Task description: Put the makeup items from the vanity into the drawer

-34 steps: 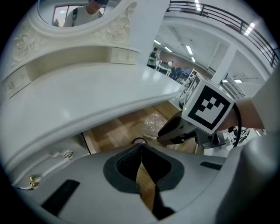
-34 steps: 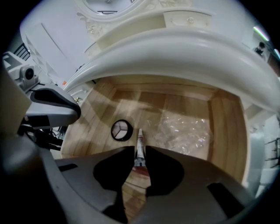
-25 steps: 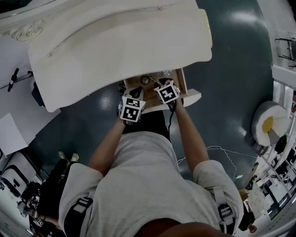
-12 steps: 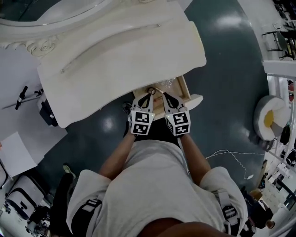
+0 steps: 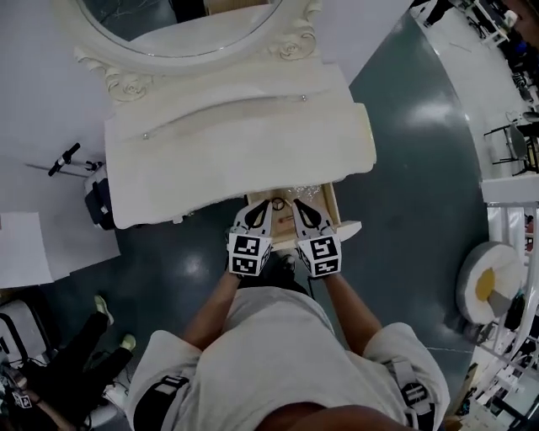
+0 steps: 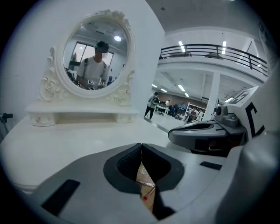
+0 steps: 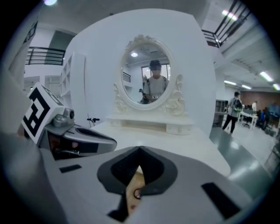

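White vanity top (image 5: 236,143) is stretching bare ahead of me under the oval mirror (image 5: 181,21); I am not making out any makeup left on it in any view.

I am holding both tools side by side over the open drawer (image 5: 347,229), which is sticking out from under the tabletop's near edge towards my body. My left gripper (image 5: 258,207) is hovering with its fingers pressed together on nothing, and my right gripper (image 5: 301,207) is doing the same, its jaws meeting at the tips.

Looking down through the slot behind my left jaws, I am seeing the wooden drawer floor below with a small tube (image 6: 146,185) and a red-tipped stick (image 6: 145,197) lying on it. Through the right slot a ring-shaped item (image 7: 137,194) is showing on the same floor.

So the makeup is sitting beneath my fingertips, not ahead of them. I am judging that the drawer front is what matters next: it is lying under my wrists, closer to me than the tips, running left to right, with my right tool nearer its free corner.
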Demonstrator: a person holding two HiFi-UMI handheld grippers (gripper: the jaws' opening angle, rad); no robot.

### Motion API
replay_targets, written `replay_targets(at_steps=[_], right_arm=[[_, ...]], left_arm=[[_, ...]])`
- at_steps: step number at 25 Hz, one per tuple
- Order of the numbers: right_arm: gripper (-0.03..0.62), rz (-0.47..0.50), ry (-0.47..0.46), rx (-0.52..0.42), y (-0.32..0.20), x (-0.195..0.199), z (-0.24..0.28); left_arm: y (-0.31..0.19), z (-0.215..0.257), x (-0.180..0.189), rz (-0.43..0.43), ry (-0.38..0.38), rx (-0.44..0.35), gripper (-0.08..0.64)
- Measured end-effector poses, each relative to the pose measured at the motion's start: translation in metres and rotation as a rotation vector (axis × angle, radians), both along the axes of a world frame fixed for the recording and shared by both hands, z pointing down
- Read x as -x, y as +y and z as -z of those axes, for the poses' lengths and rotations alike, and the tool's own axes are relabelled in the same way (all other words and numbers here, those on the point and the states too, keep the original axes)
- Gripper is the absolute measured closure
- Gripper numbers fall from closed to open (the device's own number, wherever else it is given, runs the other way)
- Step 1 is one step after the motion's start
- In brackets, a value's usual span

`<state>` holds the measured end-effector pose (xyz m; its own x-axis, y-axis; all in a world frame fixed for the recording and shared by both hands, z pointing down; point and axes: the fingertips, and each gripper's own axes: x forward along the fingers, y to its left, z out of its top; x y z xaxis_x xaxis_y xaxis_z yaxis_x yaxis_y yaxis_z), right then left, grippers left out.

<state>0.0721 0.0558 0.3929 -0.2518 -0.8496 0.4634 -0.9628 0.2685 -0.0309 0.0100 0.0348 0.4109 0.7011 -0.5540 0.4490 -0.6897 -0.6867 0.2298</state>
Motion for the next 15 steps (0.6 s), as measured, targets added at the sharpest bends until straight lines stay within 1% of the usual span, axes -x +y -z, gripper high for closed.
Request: replay_targets(at_steps=[3, 6, 9, 12, 15], right_arm=[[0.577, 0.005, 0.006, -0.071, 0.014, -0.003, 0.025], [0.577, -0.002, -0.021, -0.099, 0.036, -0.003, 0.04], [0.577, 0.028, -0.03, -0.129, 0.059, 0.001, 0.054], [0.577, 0.051, -0.025, -0.148, 0.081, 0.004, 0.063], [0.578, 0.041, -0.016, -0.148, 0.097, -0.003, 0.068]], left_arm=[[0.011, 0.024, 0.001, 0.037, 0.04, -0.048, 0.552], [0.024, 0.046, 0.006, 0.086, 0.056, -0.114, 0.552], [0.04, 0.062, 0.009, 0.144, 0.07, -0.186, 0.552], [0.063, 0.067, 0.007, 0.163, 0.073, -0.198, 0.552], [0.083, 0.073, -0.002, 0.172, 0.066, -0.227, 0.552]])
